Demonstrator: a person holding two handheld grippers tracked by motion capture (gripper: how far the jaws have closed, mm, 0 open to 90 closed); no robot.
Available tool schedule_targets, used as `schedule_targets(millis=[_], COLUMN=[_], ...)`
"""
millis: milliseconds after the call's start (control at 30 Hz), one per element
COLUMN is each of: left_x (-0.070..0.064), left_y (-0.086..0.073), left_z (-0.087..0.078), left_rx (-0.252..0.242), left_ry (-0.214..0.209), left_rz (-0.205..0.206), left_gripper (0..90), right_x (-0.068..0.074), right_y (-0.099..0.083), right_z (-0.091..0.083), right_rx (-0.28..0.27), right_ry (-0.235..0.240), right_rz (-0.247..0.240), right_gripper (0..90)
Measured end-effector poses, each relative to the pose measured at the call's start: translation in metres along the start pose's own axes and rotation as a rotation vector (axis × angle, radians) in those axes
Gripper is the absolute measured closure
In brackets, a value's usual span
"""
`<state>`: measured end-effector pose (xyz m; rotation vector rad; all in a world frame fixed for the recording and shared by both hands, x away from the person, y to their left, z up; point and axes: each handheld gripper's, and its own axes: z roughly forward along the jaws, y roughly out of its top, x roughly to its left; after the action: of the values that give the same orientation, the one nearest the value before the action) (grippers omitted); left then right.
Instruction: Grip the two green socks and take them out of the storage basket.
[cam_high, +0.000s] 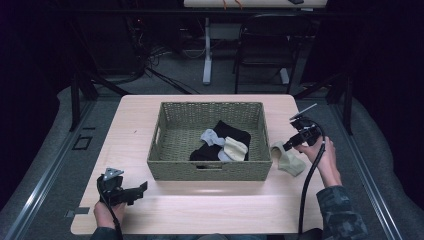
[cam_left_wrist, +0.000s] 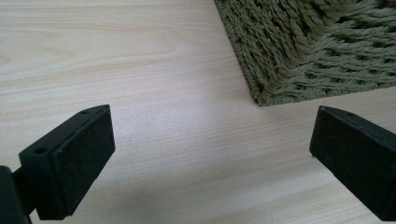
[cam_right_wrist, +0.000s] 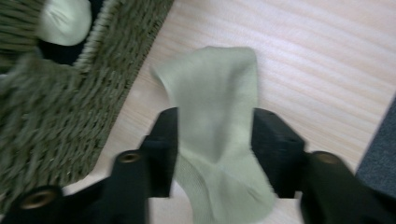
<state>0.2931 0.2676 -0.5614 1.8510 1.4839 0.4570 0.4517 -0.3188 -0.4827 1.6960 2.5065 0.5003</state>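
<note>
Right gripper (cam_right_wrist: 215, 154) jaws closed on a pale green fabric sock (cam_right_wrist: 215, 116) beside the olive woven wicker basket (cam_high: 210, 170), left gripper (cam_left_wrist: 212, 154) jaws spread wide, empty, over the light wooden table (cam_left_wrist: 140, 70)

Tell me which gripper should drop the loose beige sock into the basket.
Right. The right gripper has its jaws around the beige sock beside the basket. The left gripper, open and holding nothing, sits at the basket's opposite front corner.

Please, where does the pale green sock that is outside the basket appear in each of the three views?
High view: the pale green sock lies on the table at right, beside the basket's right wall, at the right gripper.
Left gripper view: not in it.
Right gripper view: the sock is at centre, between the jaws.
Shared landmark: the woven basket.
</note>
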Motion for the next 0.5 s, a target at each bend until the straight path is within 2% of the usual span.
schedule_targets(millis=[33,67,100,133,233,267,400,500], left_x=[0.0,0.0,0.0,0.0,-0.001,-0.001,-0.001,0.0], left_y=[0.0,0.0,0.0,0.0,0.0,0.0,0.0,0.0], left_z=[0.0,0.0,0.0,0.0,0.001,0.001,0.001,0.002], left_rx=[-0.001,0.0,0.004,0.004,0.003,0.002,0.002,0.002], left_ry=[0.0,-0.001,-0.005,-0.005,-0.002,-0.001,-0.002,-0.004], left_rz=[-0.001,0.0,0.0,0.0,0.003,0.001,0.0,-0.002], left_gripper=[0.0,0.0,0.0,0.0,0.0,0.0,0.0,0.0], right_x=[0.001,0.002,0.001,0.002,0.003,0.005,0.011,0.019], right_y=[-0.001,-0.002,-0.002,-0.002,-0.002,-0.001,0.002,0.008], right_z=[-0.011,-0.015,-0.021,-0.026,-0.036,-0.046,-0.057,-0.071], right_rx=[-0.02,-0.04,-0.028,-0.041,-0.057,-0.072,-0.098,-0.118], right_ry=[0.015,0.026,0.026,0.027,0.036,0.045,0.052,0.052], right_rz=[-0.01,-0.003,-0.025,-0.028,-0.039,-0.059,-0.081,-0.106], right_gripper=[39.0,36.1,32.1,26.8,21.8,16.1,13.6,8.0])
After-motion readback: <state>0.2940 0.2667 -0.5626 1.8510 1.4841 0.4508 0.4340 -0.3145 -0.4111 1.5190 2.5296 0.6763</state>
